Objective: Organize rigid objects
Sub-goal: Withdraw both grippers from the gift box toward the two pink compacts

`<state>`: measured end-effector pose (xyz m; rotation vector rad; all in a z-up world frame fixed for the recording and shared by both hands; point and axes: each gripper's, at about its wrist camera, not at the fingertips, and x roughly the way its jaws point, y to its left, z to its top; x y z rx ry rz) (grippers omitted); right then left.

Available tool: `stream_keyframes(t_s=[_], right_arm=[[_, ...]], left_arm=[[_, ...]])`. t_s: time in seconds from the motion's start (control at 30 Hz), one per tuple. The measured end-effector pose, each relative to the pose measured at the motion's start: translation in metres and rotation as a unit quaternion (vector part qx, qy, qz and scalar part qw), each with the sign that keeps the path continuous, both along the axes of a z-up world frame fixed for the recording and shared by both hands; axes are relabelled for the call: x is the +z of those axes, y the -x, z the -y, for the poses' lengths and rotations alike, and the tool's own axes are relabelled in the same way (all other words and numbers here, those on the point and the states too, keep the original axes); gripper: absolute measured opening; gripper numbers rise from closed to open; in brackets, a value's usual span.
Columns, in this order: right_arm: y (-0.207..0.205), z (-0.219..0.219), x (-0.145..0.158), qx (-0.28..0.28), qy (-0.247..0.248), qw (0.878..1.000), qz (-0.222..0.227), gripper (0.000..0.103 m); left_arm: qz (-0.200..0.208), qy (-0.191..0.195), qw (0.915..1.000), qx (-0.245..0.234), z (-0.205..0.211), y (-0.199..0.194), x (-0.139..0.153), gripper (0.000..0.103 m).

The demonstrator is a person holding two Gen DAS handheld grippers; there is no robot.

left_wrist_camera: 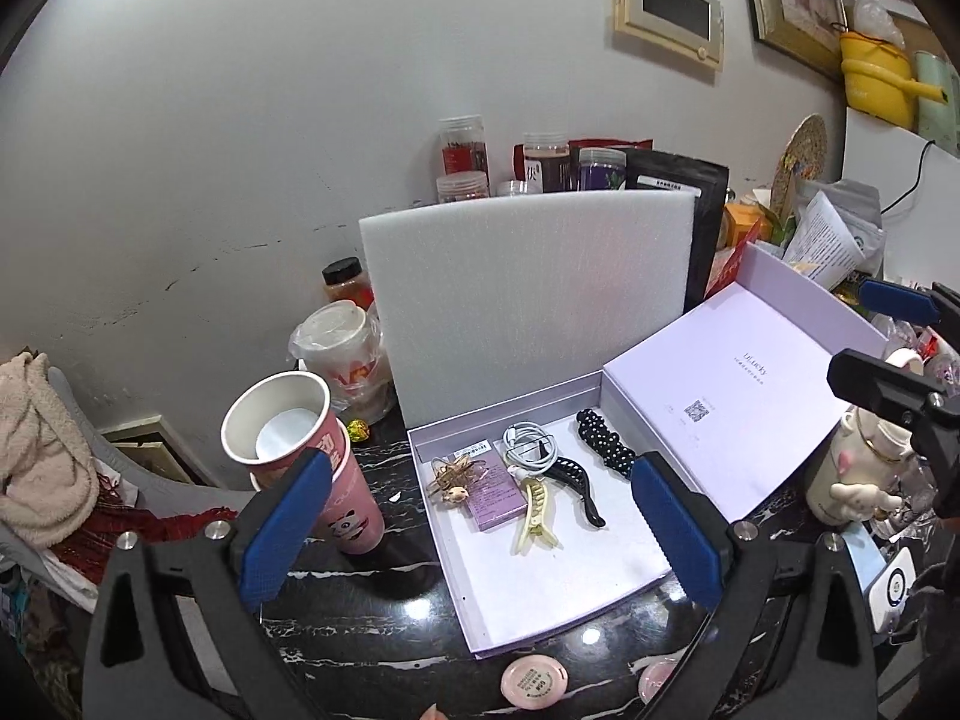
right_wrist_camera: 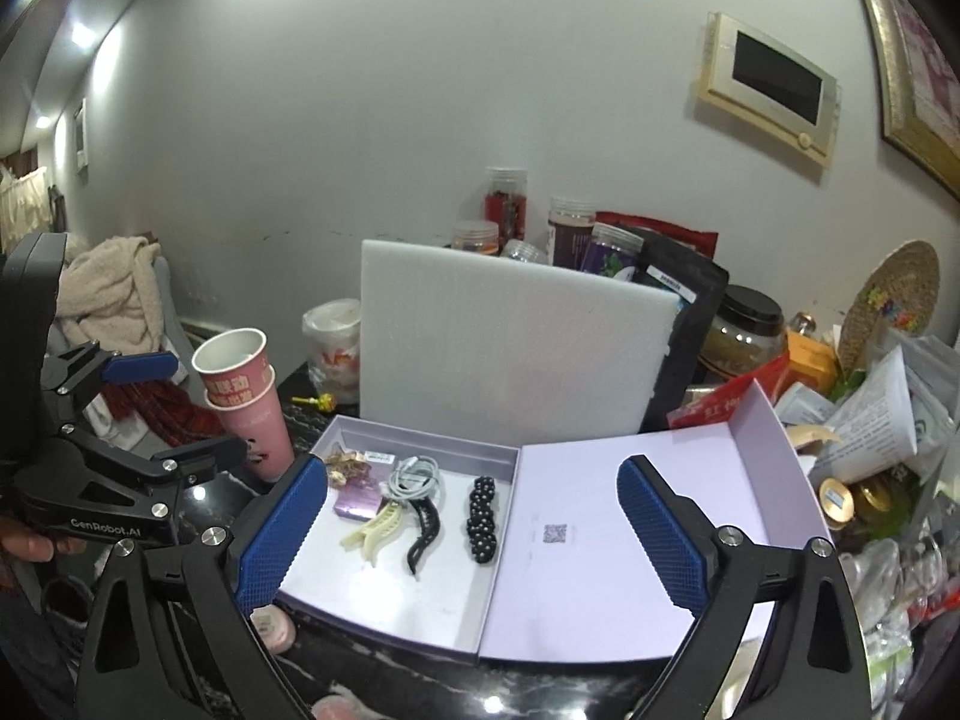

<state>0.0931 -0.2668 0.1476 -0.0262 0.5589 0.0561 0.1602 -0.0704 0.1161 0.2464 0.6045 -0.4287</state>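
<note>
Both grippers are hanging over the near edge of the dark marble table (left_wrist_camera: 384, 600) with nothing between their blue pads; the left gripper (left_wrist_camera: 480, 534) is standing with its fingers spread wide apart, and the right gripper (right_wrist_camera: 474, 534) is likewise gaping wide. At the far left, two stacked pink paper cups (left_wrist_camera: 324, 468) are standing upright on the table, just left of the lavender box (left_wrist_camera: 540, 612); behind them a lidded cup in a plastic bag (left_wrist_camera: 342, 348) is sitting near the wall. Inside the box tray, going left to right, a gold hair clip (left_wrist_camera: 453, 480) is lying against a purple card box (left_wrist_camera: 492, 489); a cream claw clip (left_wrist_camera: 534, 516) is resting just near of a coiled white cable (left_wrist_camera: 528, 447); a black banana clip (left_wrist_camera: 579, 486) is lying beside them; a black beaded clip (left_wrist_camera: 606, 441) is lying along the tray's right wall. A white foam sheet (left_wrist_camera: 528, 294) is leaning upright behind the tray; the open lid (left_wrist_camera: 732, 396) is lying flat to the right. Two pink round compacts (left_wrist_camera: 534, 684) are sitting near the front edge of the table.
</note>
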Motion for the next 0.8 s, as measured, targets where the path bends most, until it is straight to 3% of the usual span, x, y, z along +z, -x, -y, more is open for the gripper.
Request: stream_keyframes(t_s=[0.27,0.8], right_arm=[[0.033,-0.002,0.000,-0.011,0.013,1.000,0.015,0.101],[0.088,-0.009,-0.036,-0.008,-0.002,1.000,0.005,0.101]], left_arm=[[0.010,0.008,0.9999,0.003,-0.010,0.032,0.000,0.102],[-0.002,-0.004,1.0000,-0.002,-0.018,0.089,-0.038,0.102]])
